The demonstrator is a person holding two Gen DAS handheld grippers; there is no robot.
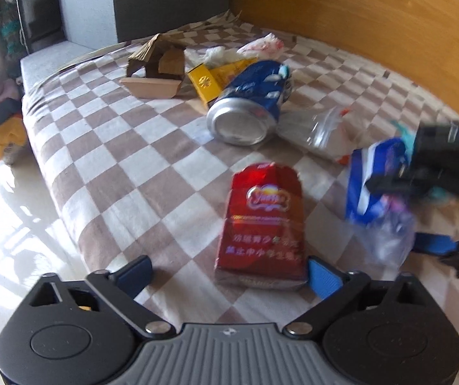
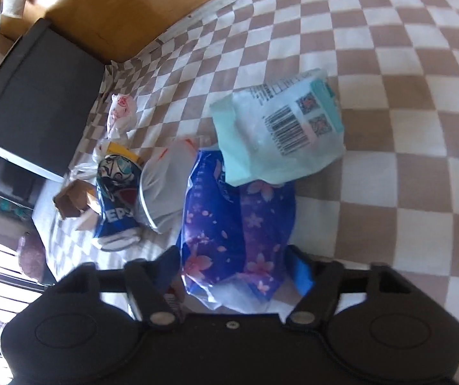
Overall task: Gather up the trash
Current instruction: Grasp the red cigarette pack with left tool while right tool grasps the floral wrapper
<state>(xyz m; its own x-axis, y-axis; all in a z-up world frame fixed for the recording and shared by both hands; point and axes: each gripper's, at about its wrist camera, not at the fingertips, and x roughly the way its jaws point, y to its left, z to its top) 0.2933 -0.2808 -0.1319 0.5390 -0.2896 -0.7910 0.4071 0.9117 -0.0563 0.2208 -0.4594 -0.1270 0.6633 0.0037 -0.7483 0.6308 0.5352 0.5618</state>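
The trash lies all over a bed (image 1: 126, 166) with a checked sheet. This looks like the start of two pick-ups at once, one for each hand.

The left gripper (image 1: 228, 274) is spread wide. A red pack (image 1: 261, 227) lies flat on the sheet between its two fingers, close to the right one. It is not pinched yet. I think the next move is to push a bit forward and squeeze the pack across its short sides. It looks stiff, so it should hold well.

The right gripper (image 2: 234, 271) is also spread, with a blue bag (image 2: 236, 224) lying between its fingers. The bag looks thin and floppy, so the squeeze must catch a good fold or it may slip out. A pale green pack (image 2: 277, 128) rests on the far end of the blue bag, so it may slide off when the bag is lifted.

Past the red pack lies a can (image 1: 248, 109) on its side, with its bottom facing the left camera. Just beside the can is a clear bag (image 1: 322, 131). Behind the can are a yellow box (image 1: 205, 83), a torn brown box (image 1: 159, 67) and some white scraps (image 1: 258, 46).

No bin or trash bag shows in either view, so I cannot tell where the trash will go. The brown box is open, and it is too blurry to tell if anything is in it.
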